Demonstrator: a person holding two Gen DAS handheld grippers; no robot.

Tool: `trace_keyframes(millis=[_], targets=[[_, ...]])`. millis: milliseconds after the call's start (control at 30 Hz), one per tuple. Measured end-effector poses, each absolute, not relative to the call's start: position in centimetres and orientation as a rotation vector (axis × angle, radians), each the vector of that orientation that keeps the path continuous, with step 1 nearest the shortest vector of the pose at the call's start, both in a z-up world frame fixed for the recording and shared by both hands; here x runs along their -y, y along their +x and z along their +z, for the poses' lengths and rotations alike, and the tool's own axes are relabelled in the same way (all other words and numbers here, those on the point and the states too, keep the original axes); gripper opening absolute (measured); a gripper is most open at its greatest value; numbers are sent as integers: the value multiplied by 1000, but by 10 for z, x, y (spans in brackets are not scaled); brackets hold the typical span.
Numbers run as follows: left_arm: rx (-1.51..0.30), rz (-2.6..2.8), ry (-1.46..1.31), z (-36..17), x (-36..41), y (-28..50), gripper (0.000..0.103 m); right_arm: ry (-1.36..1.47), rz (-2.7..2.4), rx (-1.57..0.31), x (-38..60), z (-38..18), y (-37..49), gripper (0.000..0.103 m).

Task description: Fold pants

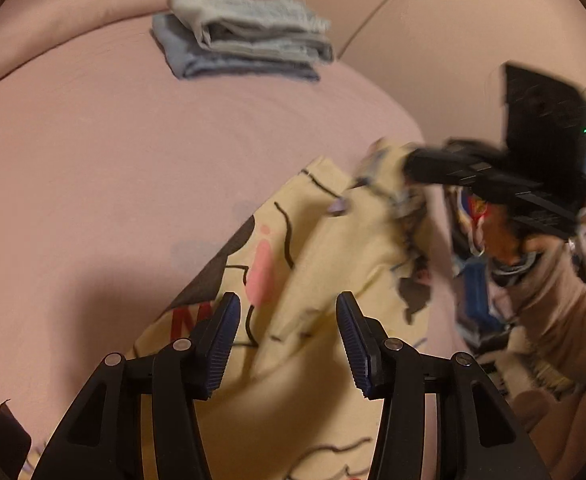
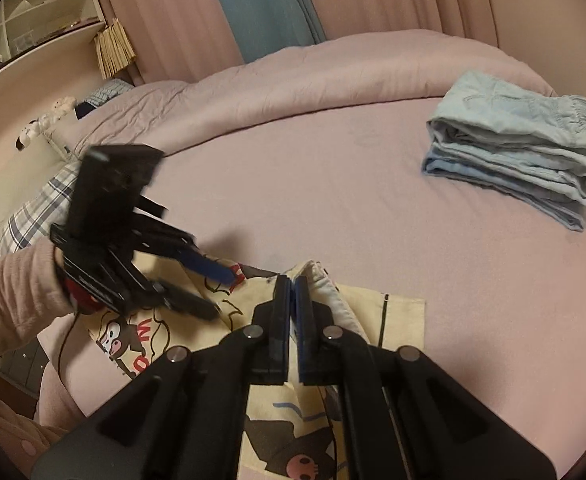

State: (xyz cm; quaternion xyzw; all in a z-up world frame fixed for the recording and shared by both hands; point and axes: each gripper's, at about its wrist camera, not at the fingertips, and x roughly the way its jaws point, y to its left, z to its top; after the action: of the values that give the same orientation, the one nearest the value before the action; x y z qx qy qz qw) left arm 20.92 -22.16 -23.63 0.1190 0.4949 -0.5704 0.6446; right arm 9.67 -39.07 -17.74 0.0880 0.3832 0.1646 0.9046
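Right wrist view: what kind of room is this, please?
Most likely a bedroom. A wide bed with a pink sheet fills the view, a plaid pillow lies at its left edge, and curtains hang behind it. Folded clothes sit on the bed.

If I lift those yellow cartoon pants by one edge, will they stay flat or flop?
Probably flop: the yellow cartoon pants already bunch and crease where the right tongs pinch the edge. They look thin and light, so the rest should drape and drag across the pink bed sheet.
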Motion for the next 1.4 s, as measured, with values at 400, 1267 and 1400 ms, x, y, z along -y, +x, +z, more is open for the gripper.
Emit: trace_keyframes(millis=[400,1267,1400], targets=[[-1025,-1268,473,-196,277,205,6,241,259,-719,413,-169,80,3],[-782,-1092,613,-205,215,107,65,571,109,-951,450,-205,-6,28],[-763,-1062,630,-224,209,81,65,639,115,-971,442,-224,-11,28]])
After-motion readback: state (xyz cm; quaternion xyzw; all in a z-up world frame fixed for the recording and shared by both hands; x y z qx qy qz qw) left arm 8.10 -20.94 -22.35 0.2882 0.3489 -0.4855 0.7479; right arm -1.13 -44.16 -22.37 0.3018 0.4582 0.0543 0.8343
